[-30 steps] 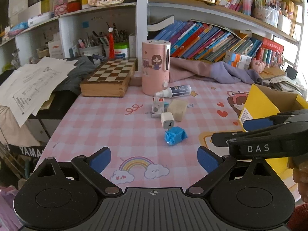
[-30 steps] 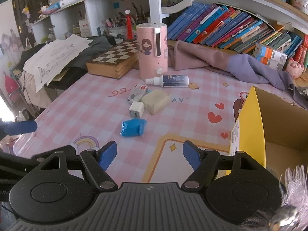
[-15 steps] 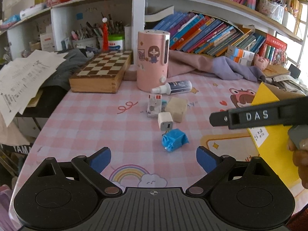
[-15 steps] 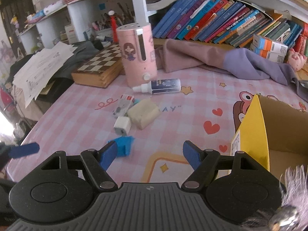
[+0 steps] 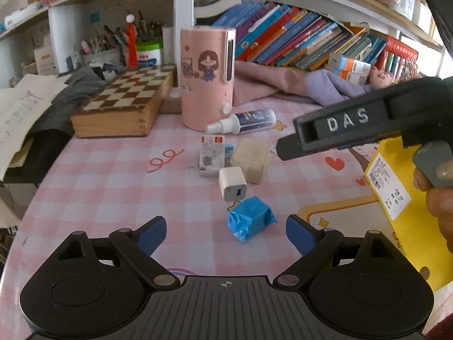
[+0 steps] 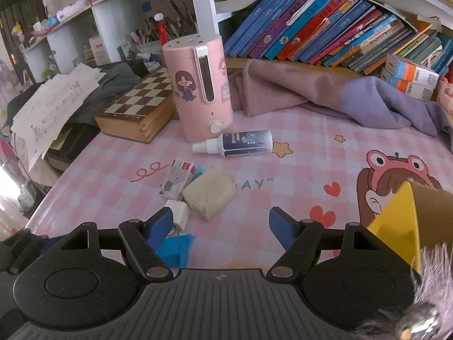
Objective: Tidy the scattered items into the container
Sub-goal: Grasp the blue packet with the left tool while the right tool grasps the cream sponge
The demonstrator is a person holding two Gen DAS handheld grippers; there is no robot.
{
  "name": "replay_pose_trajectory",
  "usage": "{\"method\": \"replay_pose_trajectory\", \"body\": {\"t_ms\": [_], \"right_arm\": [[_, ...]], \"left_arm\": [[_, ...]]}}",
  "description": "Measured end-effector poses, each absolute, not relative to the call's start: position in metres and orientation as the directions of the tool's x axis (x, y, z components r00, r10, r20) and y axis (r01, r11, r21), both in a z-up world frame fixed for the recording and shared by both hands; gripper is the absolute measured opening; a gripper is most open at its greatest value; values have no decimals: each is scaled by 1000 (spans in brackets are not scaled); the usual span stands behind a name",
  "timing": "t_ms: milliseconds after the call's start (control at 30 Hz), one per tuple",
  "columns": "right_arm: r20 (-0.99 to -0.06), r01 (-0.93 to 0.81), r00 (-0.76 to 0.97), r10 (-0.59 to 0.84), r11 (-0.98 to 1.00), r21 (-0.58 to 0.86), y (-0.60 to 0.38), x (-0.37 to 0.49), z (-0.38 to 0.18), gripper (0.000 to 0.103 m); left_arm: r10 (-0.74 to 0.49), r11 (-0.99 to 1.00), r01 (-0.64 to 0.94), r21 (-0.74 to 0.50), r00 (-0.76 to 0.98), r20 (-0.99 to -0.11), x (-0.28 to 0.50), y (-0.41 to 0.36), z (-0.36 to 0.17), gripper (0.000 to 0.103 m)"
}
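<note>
The blue packet (image 5: 250, 222) lies on the pink tablecloth (image 5: 113, 181), just ahead of the left gripper (image 5: 225, 232) & slightly right of its centre line, long axis slanting across the jaws. Left gripper is nearer; its jaws are closing but wide, nothing between them yet. Right gripper (image 6: 220, 223) is open & empty, aimed past the packet twd the beige block (image 6: 209, 194). The yellow box (image 5: 402, 198) stands to the right.
</note>
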State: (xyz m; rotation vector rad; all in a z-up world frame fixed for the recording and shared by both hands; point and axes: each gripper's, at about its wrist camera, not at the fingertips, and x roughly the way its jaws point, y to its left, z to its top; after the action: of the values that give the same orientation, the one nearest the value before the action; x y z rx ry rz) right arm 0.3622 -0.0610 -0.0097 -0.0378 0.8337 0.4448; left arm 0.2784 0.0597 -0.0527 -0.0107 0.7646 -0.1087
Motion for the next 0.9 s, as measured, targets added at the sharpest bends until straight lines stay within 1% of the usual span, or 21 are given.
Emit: {"method": "replay_pose_trajectory", "body": {"t_ms": [100, 167, 233, 300, 400, 433, 533, 567, 667, 900], "right_arm": [[-733, -398, 572, 367, 906, 143, -56, 370, -14, 74], [-739, -401, 566, 366, 905, 141, -54, 373, -16, 74], [-742, -403, 564, 362, 905, 136, -52, 377, -17, 74], [-747, -404, 562, 355, 906, 126, -50, 380, -19, 74], [-754, -403, 558, 347, 908, 119, -50, 386, -22, 74], [-757, -401, 555, 345, 908, 120, -50, 388, -23, 74], [-762, -402, 548, 345, 908, 121, -48, 393, -26, 74], [-764, -404, 545, 345, 907, 122, -47, 394, -27, 74], [-766, -409, 539, 350, 904, 125, -42, 399, -30, 74], [-762, -419, 537, 361, 898, 130, -27, 415, -35, 74]], "left_arm": [[-113, 993, 91, -68, 705, -701, 289, 58, -59, 87], [-125, 992, 101, -77, 702, -701, 297, 55, -63, 80], [-138, 990, 116, -78, 701, -700, 304, 50, -67, 78], [-146, 988, 133, -73, 692, -707, 310, 45, -72, 72], [-148, 987, 149, -63, 672, -726, 316, 38, -80, 58], [-141, 987, 148, -55, 665, -734, 317, 36, -83, 50], [-139, 987, 152, -48, 672, -728, 314, 37, -83, 43], [-144, 987, 150, -57, 670, -729, 314, 39, -83, 41], [-149, 988, 128, -85, 673, -725, 310, 48, -78, 40], [-140, 988, 47, -148, 685, -715, 287, 77, -62, 39]]}}
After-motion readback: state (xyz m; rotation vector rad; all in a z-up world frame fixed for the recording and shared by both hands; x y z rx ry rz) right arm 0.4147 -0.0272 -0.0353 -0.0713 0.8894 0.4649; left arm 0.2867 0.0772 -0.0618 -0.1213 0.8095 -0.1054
